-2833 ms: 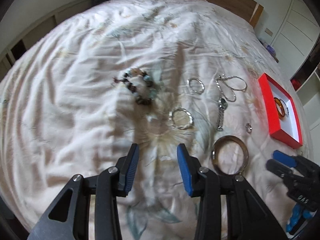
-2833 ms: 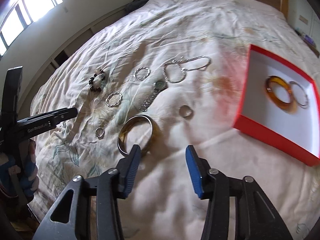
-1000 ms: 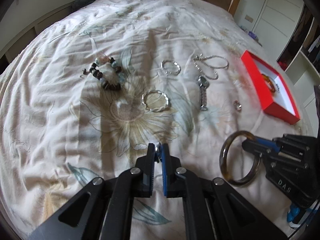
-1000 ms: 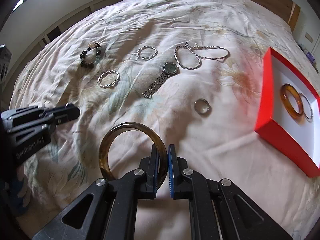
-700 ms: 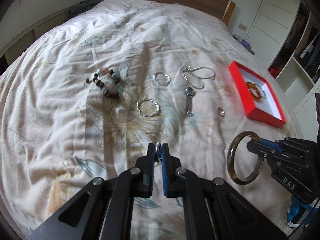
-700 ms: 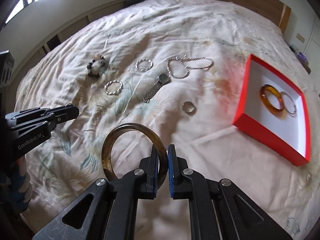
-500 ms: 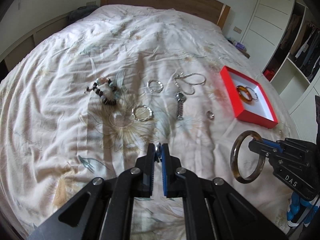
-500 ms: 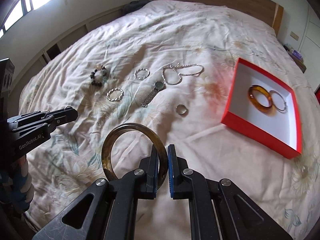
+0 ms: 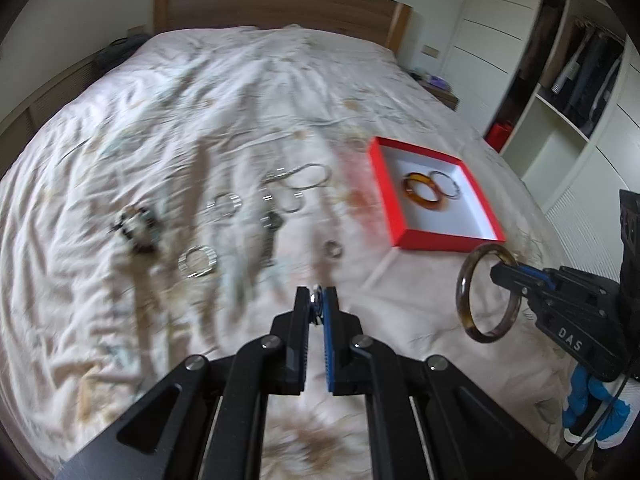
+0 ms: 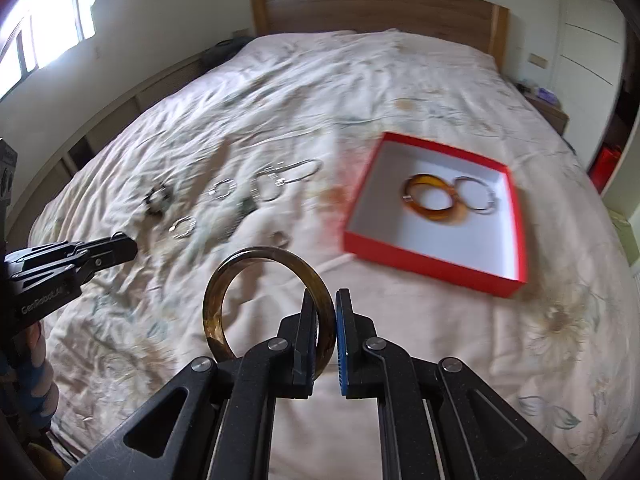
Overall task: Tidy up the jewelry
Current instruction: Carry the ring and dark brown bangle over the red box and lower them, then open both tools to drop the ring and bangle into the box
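Note:
My right gripper (image 10: 323, 300) is shut on a large brown bangle (image 10: 210, 312), held upright above the bedspread; the left wrist view shows that bangle (image 9: 464, 300) at the right. A small silver ring (image 9: 317, 303) is pinched between the tips of my left gripper (image 9: 317, 300), which is shut on it. A red box (image 10: 432, 264) with a white inside lies ahead and to the right, holding an amber bangle (image 10: 436, 213) and a silver hoop (image 10: 486, 210). Both grippers hang short of the box.
Loose on the floral bedspread (image 9: 160, 120) lie a beaded bracelet (image 9: 138, 228), two silver bracelets (image 9: 198, 262), a watch (image 9: 270, 236), a chain necklace (image 9: 300, 176) and a small ring (image 9: 334, 248). A wooden headboard (image 9: 280, 12) is behind and wardrobe shelves (image 9: 560, 80) are to the right.
Both grippers, open 2.8 s ago, closed on the ring and the bangle. Over the last second they have risen and swung to the right, so the red box now sits nearer the middle.

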The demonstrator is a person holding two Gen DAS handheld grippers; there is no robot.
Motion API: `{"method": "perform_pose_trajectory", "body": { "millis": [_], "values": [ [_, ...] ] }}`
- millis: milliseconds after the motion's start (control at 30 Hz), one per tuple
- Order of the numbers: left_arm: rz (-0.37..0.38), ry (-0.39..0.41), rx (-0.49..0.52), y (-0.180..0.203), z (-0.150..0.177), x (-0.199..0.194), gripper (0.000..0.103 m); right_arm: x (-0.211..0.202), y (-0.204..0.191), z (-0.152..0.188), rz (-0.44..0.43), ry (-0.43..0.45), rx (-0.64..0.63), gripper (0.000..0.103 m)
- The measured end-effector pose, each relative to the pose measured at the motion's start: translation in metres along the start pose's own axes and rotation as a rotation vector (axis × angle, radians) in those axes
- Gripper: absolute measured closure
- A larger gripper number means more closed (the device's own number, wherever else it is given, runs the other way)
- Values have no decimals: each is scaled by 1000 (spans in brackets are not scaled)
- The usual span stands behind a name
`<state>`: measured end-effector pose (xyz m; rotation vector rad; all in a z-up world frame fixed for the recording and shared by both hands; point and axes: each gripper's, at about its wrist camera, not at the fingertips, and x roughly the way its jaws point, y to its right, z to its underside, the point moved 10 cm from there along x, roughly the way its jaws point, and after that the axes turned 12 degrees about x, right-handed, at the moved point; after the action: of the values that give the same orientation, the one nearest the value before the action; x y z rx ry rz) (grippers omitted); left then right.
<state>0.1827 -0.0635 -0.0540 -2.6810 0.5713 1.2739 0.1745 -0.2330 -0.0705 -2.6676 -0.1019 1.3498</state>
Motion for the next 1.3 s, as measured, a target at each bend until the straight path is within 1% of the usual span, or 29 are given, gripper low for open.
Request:
{"method": "perform_pose_trajectory", "body": {
  "millis": [133,333,467,600,667,767,833,967,1167,1300],
  "values": [
    [30,0,45,28,-23,13,97,1,32,-16,26,20,37,94],
    [73,-1,121,73,-65,47,97,19,80,-45,56,41,93,94],
    [108,-12,161,104,-91,81,97,36,114,-60,92,43,122,94],
    [135,-31,203,131,-105,117,97,61,146,-73,135,30,138,94],
    [140,-49,218,143,-109,138,97,72,157,-77,149,24,144,94],
    [153,-84,213,152,-111,168,97,89,169,-81,162,1,137,94],
    [152,-110,212,154,-108,187,97,102,173,-81,169,-20,123,94],
    [141,-154,225,155,-98,213,97,124,174,-74,190,-69,72,94],
    [140,-195,235,155,-85,235,97,135,173,-59,234,-98,17,94],
    [138,-196,237,155,-83,240,97,138,172,-55,263,-111,-17,95]
  ]
}}
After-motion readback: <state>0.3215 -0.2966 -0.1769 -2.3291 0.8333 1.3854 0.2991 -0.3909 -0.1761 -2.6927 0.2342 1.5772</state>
